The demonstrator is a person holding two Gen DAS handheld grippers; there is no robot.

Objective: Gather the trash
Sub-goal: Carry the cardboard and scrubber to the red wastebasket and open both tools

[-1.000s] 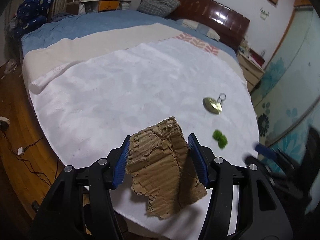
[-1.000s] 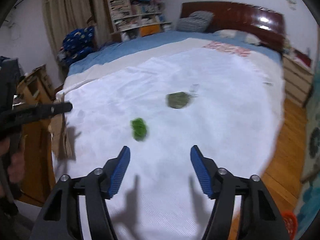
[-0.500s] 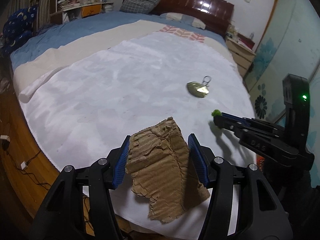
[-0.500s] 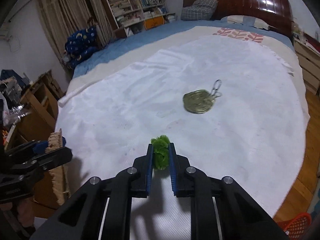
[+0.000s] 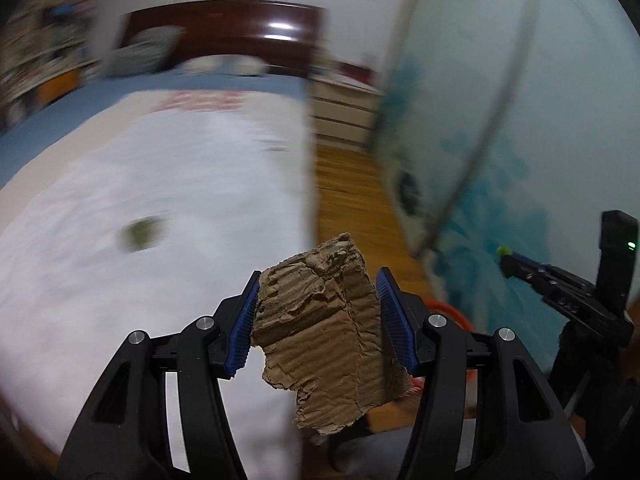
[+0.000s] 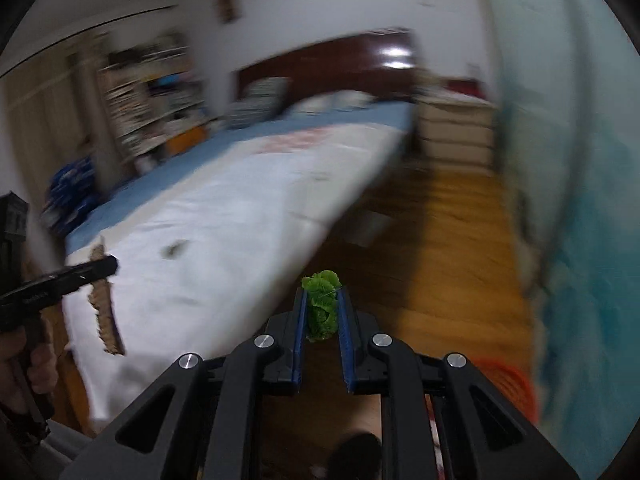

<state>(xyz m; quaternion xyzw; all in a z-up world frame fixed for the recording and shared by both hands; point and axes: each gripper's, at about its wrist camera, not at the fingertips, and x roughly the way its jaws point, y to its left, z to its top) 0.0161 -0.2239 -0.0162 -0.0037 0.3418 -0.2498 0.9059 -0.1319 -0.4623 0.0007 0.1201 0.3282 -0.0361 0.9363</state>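
Observation:
My left gripper (image 5: 316,308) is shut on a torn piece of brown corrugated cardboard (image 5: 324,344), held up past the right edge of the bed. The same cardboard (image 6: 105,312) hangs at the left of the right wrist view under the left gripper (image 6: 100,268). My right gripper (image 6: 322,312) is shut on a small crumpled green scrap (image 6: 321,308), held over the wooden floor beside the bed. In the left wrist view the right gripper (image 5: 505,258) shows at the right with the green scrap (image 5: 502,249) at its tip. An orange basket (image 6: 508,380) sits on the floor at lower right.
A white cloth (image 5: 140,208) covers the bed, with a dark round object (image 5: 142,234) lying on it. Wooden floor (image 6: 448,240) runs between the bed and a blue-patterned wall (image 5: 520,120). A nightstand (image 5: 344,116) stands by the headboard. A hand (image 6: 36,364) holds the left gripper.
The right gripper shut on the green scrap and lifted it off the bed. Both grippers swung right, away from the bed and over the floor, each with its piece.

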